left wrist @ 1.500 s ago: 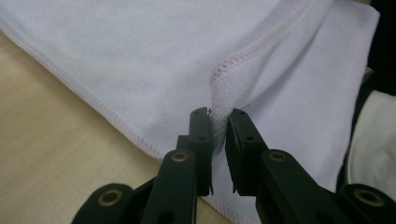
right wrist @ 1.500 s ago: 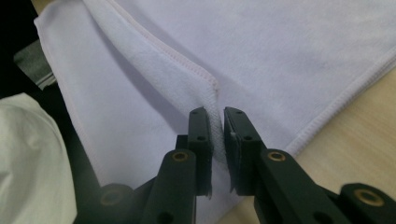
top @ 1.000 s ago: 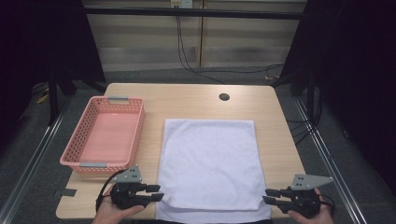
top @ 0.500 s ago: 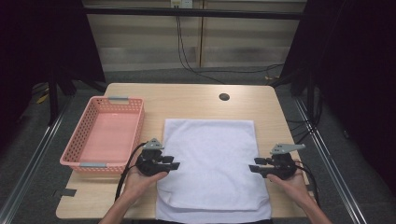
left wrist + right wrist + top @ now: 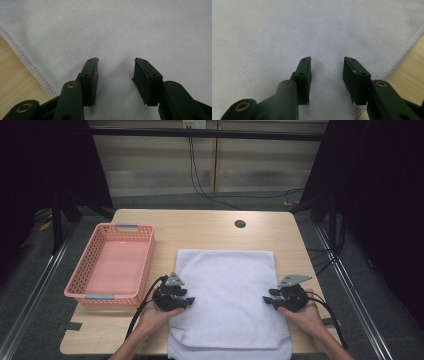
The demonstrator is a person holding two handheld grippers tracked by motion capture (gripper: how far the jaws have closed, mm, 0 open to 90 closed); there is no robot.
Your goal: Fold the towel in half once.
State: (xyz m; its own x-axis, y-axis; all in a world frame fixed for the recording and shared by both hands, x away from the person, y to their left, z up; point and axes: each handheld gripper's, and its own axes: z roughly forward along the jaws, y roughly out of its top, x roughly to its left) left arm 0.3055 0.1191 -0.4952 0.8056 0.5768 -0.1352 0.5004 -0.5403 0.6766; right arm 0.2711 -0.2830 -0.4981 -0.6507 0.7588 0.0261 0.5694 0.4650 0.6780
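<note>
A white towel (image 5: 225, 285) lies flat on the wooden table (image 5: 200, 225), and its near end hangs over the front edge. My left gripper (image 5: 189, 302) rests at the towel's left edge, pointing inward. In the left gripper view the gripper (image 5: 115, 72) is open over the towel (image 5: 125, 30); its jaws have just been opening, with only flat cloth under the gap. My right gripper (image 5: 268, 299) sits at the towel's right edge, facing left. Seen in its own view, this gripper (image 5: 327, 72) is open over the towel (image 5: 287, 30); the jaws have just been closing a little, gripping nothing.
An empty pink basket (image 5: 112, 267) stands on the table's left side, close to the left hand. A round hole (image 5: 240, 224) sits near the table's far edge. Bare wood (image 5: 300, 245) lies right of the towel. Dark floor and cables surround the table.
Both hands have moved from the towel's near corners away from the front edge to the middle of its left and right sides. Both grippers' jaws stand a little wider than a second ago.
</note>
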